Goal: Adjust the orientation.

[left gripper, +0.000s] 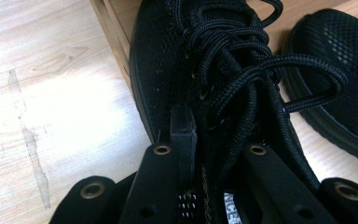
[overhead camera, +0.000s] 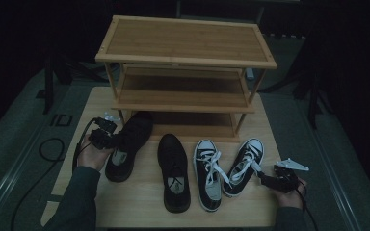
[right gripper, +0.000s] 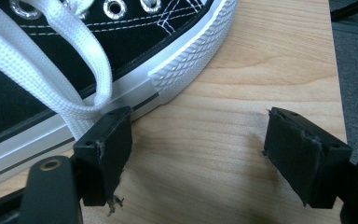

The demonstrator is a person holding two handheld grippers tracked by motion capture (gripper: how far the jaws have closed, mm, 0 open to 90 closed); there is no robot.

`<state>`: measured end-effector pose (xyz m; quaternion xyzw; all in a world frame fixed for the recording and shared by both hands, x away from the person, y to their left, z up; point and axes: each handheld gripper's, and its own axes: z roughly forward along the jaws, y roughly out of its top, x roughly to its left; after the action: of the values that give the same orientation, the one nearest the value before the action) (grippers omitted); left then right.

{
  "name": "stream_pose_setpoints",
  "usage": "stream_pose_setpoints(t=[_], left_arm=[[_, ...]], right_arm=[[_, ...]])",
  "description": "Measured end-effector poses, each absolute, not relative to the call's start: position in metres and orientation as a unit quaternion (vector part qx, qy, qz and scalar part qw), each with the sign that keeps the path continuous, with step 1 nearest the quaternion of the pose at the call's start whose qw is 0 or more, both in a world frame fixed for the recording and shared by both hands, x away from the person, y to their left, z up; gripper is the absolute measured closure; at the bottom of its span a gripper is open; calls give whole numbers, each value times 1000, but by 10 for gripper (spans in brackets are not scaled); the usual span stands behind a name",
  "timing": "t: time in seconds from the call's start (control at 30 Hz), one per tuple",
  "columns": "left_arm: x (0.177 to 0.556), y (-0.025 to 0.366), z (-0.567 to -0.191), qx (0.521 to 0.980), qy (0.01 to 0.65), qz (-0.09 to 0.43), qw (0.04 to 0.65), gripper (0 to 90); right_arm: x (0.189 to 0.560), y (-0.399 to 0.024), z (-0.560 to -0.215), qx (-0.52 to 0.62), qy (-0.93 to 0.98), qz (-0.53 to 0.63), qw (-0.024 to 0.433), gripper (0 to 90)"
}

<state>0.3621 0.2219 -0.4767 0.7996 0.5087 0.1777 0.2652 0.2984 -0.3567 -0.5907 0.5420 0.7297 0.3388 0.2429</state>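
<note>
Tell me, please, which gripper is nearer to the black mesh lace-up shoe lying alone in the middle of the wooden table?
Left. The left gripper grips the neighbouring black shoe just left of the middle black mesh shoe; the right gripper sits beyond both white-laced sneakers.

Dark lab/studio: table [overhead camera: 125, 211] w/ shoe rack [overhead camera: 185, 43], floor cables [overhead camera: 48, 149].

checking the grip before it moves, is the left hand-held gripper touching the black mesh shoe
Touching. The left gripper view shows the left hand-held gripper closed on the black mesh shoe at its collar.

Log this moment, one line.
left gripper: shut on black shoe | right gripper: open, beside sneaker | shoe rack: bare
</note>
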Motion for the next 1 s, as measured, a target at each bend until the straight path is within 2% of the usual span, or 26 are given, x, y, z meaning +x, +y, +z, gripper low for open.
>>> stream_pose_setpoints(t=[1.0], left_arm=[[398, 200, -485, 807, 496, 200, 253, 827]], right_arm=[[299, -357, -591, 542, 730, 339, 242, 230]])
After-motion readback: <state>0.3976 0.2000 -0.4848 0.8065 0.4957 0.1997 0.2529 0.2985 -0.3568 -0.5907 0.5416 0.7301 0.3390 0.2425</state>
